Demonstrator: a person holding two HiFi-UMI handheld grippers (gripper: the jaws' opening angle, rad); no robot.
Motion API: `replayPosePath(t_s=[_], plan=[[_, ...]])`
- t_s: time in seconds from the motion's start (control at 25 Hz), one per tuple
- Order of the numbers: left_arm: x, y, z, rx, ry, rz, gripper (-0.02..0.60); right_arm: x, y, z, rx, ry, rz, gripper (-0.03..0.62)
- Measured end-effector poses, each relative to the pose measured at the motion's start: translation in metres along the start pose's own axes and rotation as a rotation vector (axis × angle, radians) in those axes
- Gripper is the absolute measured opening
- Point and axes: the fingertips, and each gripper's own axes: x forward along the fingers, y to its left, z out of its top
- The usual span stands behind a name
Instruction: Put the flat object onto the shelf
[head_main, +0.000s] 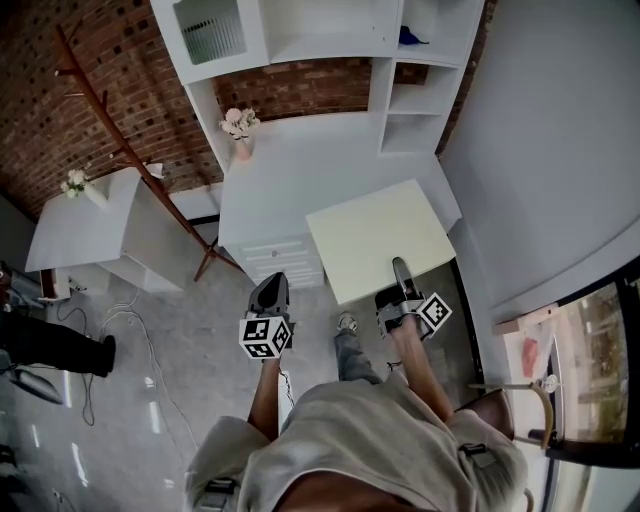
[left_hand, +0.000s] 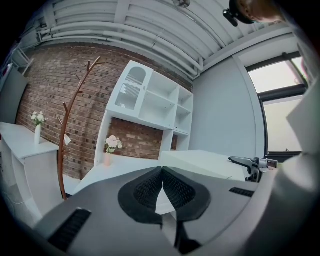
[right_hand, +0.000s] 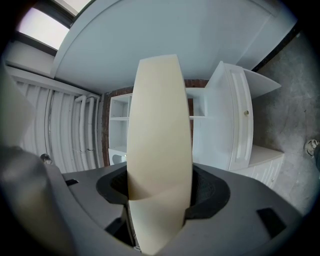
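Cream board (head_main: 380, 238) looks stiff and light; right gripper (head_main: 401, 272) fingers clamp its lower edge, left gripper (head_main: 271, 290) fingers pressed together, empty.

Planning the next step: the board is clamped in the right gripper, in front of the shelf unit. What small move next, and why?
Probably carry the board forward and up toward an open shelf compartment. The right gripper clamps its near edge, and the head view shows it low, over the desk, short of the compartments. The left gripper is shut and empty.
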Motion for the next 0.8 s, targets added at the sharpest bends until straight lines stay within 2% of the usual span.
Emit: replayPosePath(t_s=[0.2,0.8], plan=[[0.039,0.017,0.006,-0.002,-0.002,0.010,0.017,0.043,-0.008,0.009,0.007,0.016,0.012,0.290],[0.196,0.047,0.042,-0.006,0.005,0.019,0.017,0.196,-0.023,0.072,0.011,0.063,0.022,0.290]])
